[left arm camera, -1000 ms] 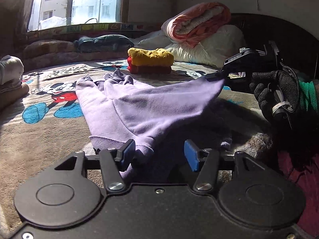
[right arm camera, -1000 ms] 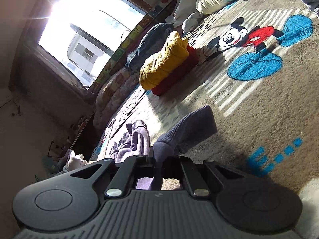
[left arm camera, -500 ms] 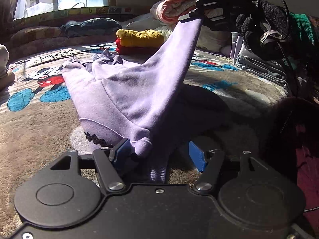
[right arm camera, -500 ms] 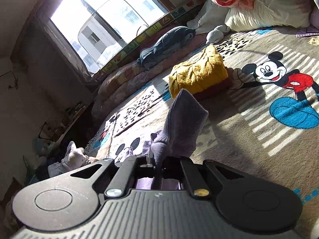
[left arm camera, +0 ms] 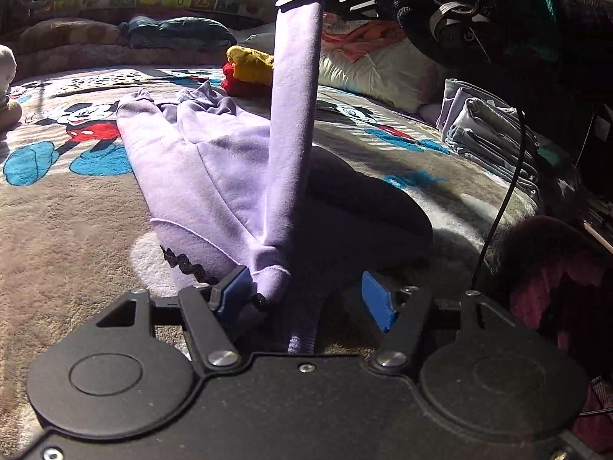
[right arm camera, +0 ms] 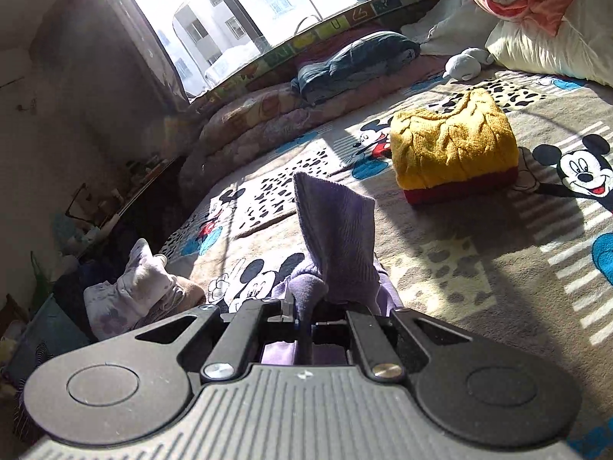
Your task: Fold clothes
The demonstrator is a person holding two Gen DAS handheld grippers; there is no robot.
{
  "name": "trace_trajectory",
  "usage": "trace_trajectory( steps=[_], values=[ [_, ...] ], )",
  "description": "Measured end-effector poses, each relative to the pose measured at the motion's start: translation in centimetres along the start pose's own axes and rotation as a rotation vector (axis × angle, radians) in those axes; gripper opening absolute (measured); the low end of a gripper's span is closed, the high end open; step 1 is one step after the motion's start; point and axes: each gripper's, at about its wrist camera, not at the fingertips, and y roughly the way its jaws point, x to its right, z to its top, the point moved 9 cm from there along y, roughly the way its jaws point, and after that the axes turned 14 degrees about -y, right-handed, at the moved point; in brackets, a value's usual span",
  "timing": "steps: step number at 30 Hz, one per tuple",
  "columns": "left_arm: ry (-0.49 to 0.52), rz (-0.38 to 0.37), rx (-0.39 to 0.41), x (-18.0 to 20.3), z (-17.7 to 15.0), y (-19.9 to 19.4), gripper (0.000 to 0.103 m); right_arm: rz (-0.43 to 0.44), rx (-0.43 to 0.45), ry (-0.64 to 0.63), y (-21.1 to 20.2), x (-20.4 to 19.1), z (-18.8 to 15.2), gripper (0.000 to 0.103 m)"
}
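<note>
**Sleeve lifted, body of the garment on the bed**

The soft lilac fleece sweatshirt (left arm camera: 214, 168) lies on the beige cartoon-printed blanket (left arm camera: 65, 222) of the bed, just ahead of the left gripper (left arm camera: 306, 299). Its blue-padded fingers (left arm camera: 233, 291) stand wide apart; the left pad touches the bunched fabric where the sleeve meets the body, but nothing is pinched there. The right gripper (right arm camera: 306, 326), held by a black-gloved hand (left arm camera: 452, 4), has its fingers closed on the ribbed cuff (right arm camera: 337, 226) of 1 sleeve and holds it high above the left fingers, so the sleeve stands almost upright.

The cloth looks light, thick and limp, and it hangs and bends freely. I judge it is not slippery, but a loose pinch could slide off. The cuff and the stitched hem are the firmest places to take hold.

Beyond the fingers, a folded yellow knit sweater on a red one (right arm camera: 452, 153) sits well apart. To the right of the left fingers is a stack of folded pale grey clothes (left arm camera: 486, 134). Between them the blanket is open, enough room to lay the sleeve across the body.
</note>
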Motion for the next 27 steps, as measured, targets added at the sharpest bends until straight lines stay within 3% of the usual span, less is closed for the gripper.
trace_trajectory(
  steps=[7,19,21,27],
  values=[
    [-0.075,-0.058,-0.008,-0.5,0.5,-0.4,0.063,-0.043,-0.083,-0.044,4.5,-2.3,0.5,0.007],
    [-0.215,-0.164,-0.030,-1.9,1.2,-0.7,0.063,-0.150,-0.240,-0.159,12.1,-3.8,-1.9,0.007],
    [-0.226,-0.170,-0.031,-2.0,1.2,-0.7,0.063,-0.124,-0.278,-0.133,13.4,-3.7,-2.4,0.012],
    [-0.296,-0.195,-0.033,-2.6,1.6,-0.9,0.062,-0.013,-0.118,-0.094,11.3,-3.2,-0.2,0.023]
  ],
)
